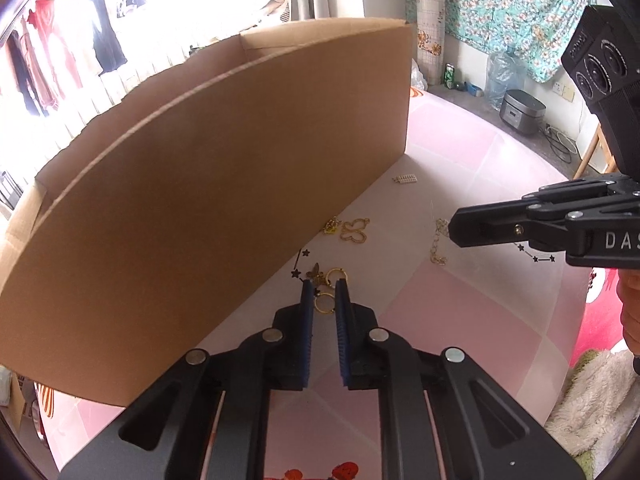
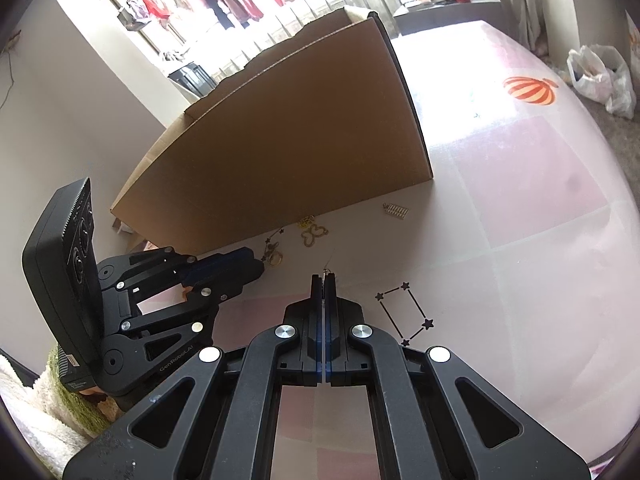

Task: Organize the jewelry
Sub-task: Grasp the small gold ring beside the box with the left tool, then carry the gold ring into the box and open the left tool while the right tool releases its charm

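Note:
Gold jewelry lies on the pink table beside a tall cardboard box [image 1: 224, 184]. My left gripper [image 1: 324, 282] is open, its blue pads on either side of gold ring earrings [image 1: 325, 303] and a small butterfly charm [image 1: 315, 271]. A gold butterfly pendant [image 1: 354, 232] and a small gold crown piece [image 1: 331, 226] lie farther along the box. A gold chain [image 1: 438, 242] hangs from my right gripper [image 1: 454, 232]. In the right wrist view my right gripper [image 2: 324, 278] is shut on the thin chain [image 2: 327, 271]. A small beaded strip [image 2: 396, 211] lies near the box corner.
The box [image 2: 280, 140] walls off the left side. Black star-line prints [image 2: 404, 312] and a balloon print [image 2: 530, 90] mark the tablecloth. A white plastic bag [image 2: 600, 76] sits far right. A fluffy cloth [image 1: 592, 396] lies at the table's near right edge.

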The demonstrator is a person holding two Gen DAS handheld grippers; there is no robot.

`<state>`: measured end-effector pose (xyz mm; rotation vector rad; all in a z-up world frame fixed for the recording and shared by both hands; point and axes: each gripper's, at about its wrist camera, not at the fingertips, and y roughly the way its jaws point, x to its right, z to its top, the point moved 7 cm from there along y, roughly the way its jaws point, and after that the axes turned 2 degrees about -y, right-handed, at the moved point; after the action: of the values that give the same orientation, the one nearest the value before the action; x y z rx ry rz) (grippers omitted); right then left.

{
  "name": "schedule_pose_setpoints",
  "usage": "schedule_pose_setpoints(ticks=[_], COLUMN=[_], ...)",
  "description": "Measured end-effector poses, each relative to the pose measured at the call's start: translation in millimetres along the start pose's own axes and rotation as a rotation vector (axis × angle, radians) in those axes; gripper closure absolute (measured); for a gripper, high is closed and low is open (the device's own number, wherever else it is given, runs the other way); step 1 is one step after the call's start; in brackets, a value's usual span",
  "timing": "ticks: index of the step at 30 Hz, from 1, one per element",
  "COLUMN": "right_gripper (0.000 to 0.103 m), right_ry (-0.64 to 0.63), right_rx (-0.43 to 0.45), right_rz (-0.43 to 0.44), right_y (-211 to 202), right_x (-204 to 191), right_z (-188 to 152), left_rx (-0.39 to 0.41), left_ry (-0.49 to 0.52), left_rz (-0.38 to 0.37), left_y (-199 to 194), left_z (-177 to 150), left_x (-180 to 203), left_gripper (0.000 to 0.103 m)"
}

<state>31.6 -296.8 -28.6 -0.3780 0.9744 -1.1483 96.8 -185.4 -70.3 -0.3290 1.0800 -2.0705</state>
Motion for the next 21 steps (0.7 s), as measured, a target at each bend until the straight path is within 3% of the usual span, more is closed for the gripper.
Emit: schedule_pose_setpoints(ticks=[7, 14, 17, 21], right_gripper=[0.103, 0.103, 0.103, 0.103], right_ry=[-0.053, -0.172, -0.221, -0.273], right_rx=[0.066, 0.203, 0.228, 0.183], right_rz=[-0.002, 0.038, 0.08, 0.104], right_y=[-29.7, -69.6, -69.5, -38.4], right_x=[-24.0, -63.5, -83.3, -99.6], right_z=[18.6, 82.1, 116.4, 151.4], left_rx=[0.145, 0.301, 0.273, 0.131], left_ry=[-0.087, -0.17, -0.218, -0.325], left_rz=[-0.012, -0.06, -0.082, -0.137], left_y=[-58.5, -117.8, -115.1, -80.4], left_z=[9.0, 55.9, 79.3, 105.2], left_x=[-15.9, -49.1, -74.8, -107.3], left_gripper=[0.093, 0.093, 0.093, 0.092])
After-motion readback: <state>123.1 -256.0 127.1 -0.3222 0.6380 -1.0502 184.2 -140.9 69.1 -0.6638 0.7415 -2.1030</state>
